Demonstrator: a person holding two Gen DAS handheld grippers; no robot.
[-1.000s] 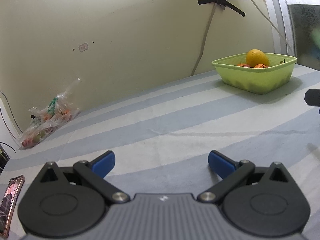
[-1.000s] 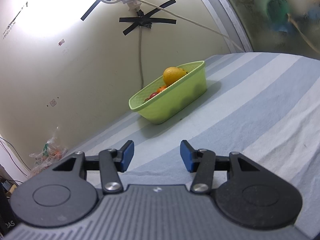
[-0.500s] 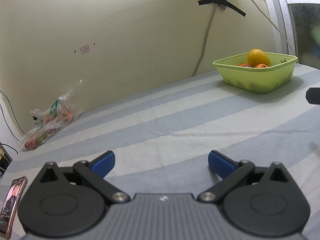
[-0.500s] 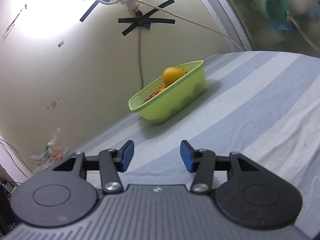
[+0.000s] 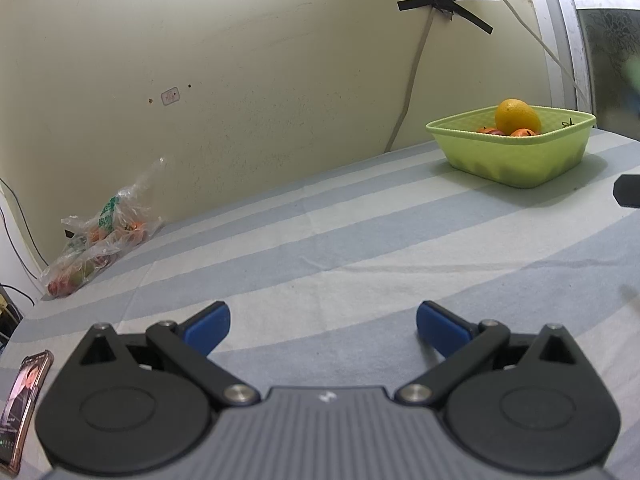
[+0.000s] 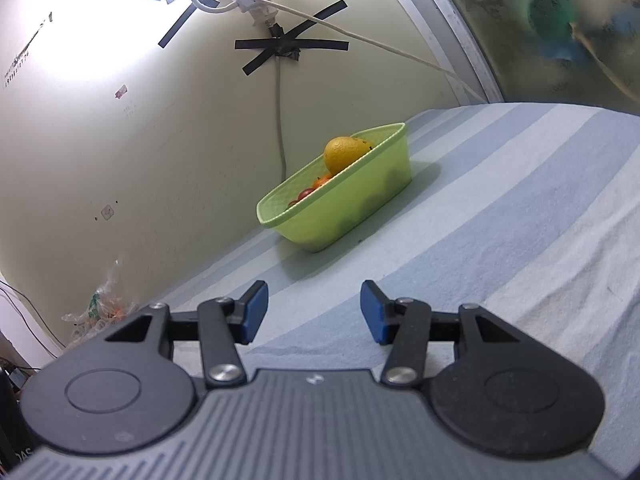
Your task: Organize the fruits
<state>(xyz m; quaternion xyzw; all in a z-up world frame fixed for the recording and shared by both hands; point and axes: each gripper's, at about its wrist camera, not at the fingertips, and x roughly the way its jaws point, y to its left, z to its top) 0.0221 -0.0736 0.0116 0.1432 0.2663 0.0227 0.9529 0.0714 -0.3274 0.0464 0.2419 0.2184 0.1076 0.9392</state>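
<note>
Green basket (image 6: 352, 208) with orange (image 6: 346, 154): far on striped surface (image 6: 500, 240), ahead of right gripper (image 6: 314, 310) (nearer; fingers apart, empty). Left gripper (image 5: 322, 322): fingers wide, empty; basket ahead-right.

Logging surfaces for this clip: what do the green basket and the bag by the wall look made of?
Green basket: likely moulded plastic, matt, with a woven-pattern texture and slightly translucent walls. Bag: thin clear plastic film, crinkled and glossy, fruit showing through.

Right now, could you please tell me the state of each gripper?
Left gripper: open, holding nothing.
Right gripper: open, holding nothing.
</note>
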